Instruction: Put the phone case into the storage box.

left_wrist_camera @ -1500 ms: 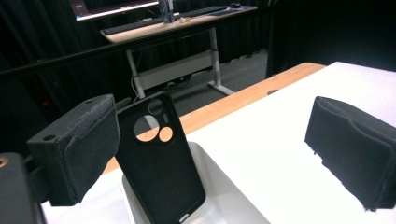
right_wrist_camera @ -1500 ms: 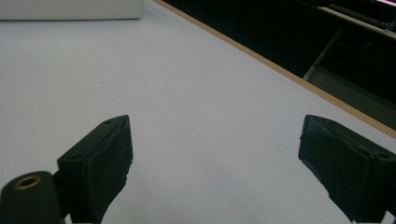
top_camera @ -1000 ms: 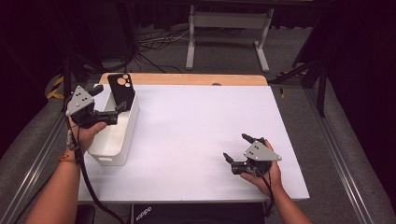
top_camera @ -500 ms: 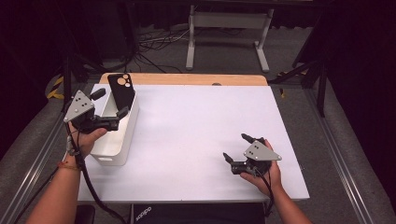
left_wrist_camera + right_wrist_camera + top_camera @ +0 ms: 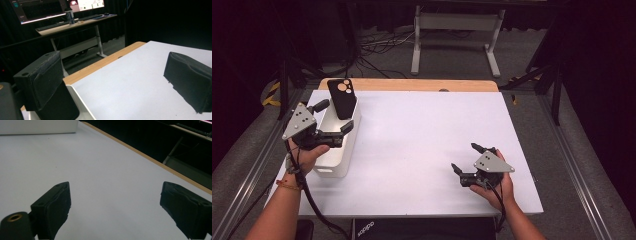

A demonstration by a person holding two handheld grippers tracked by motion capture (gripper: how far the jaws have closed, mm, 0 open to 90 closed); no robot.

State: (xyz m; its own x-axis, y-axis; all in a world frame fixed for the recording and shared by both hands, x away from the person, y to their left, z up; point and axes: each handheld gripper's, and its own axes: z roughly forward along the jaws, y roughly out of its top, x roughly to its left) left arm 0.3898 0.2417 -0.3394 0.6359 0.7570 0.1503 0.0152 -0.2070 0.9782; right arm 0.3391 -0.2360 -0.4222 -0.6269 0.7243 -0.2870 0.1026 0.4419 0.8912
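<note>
Black and glossy, the phone case (image 5: 342, 98) stood upright in the far end of the white bin (image 5: 332, 165), leaning against the bin's far wall with its camera cut-outs at the top. The bin sat at the left edge of the white table (image 5: 422, 135). Just beside the bin's near left side, the left hand-held gripper (image 5: 334, 121) hovered above the rim, its jaws spread wide and holding nothing; one jaw pointed toward the case, the other lay over the bin's inner edge. The left hand (image 5: 304, 152) gripped it from below, wrist bent upward, forearm running in from the bottom left. In the left gripper view the case (image 5: 56, 106) sat dark behind the left jaw. Well apart from the bin, toward the table's near right corner, the right hand-held gripper (image 5: 465, 159) rested low on the table, jaws wide and empty, cradled in the right hand (image 5: 494, 185).
</note>
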